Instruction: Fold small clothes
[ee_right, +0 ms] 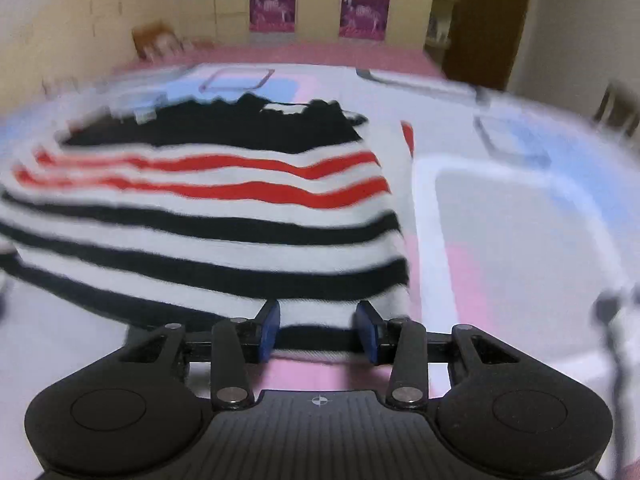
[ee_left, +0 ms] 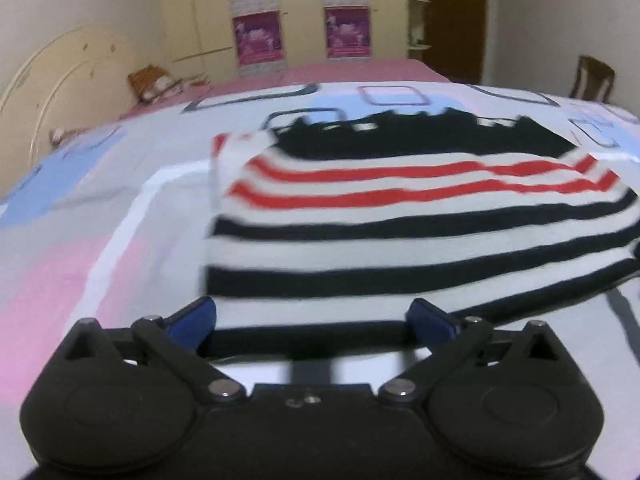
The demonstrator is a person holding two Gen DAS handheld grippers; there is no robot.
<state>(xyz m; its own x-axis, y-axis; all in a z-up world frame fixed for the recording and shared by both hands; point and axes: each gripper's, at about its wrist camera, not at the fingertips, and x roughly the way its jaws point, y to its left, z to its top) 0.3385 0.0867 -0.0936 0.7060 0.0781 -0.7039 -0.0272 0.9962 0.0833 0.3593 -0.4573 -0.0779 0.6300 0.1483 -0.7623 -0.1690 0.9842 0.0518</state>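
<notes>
1. The left tool [ee_left: 312, 316] stands spread wide and grips nothing; the striped top's [ee_left: 400, 216] near hem lies just beyond it on the bed [ee_left: 60, 260].
2. The right tool [ee_right: 318, 326] is half-closed astride that hem at the top's right corner; whether it pinches, I cannot tell.
3. The fold looks about to begin: both tools must catch the hem.
4. Only the left view shows the headboard [ee_left: 44, 76].

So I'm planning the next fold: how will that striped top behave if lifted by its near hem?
The striped top looks soft and floppy: its stripes already ripple. It would probably drape and sag, and may drag across the bedsheet.
</notes>
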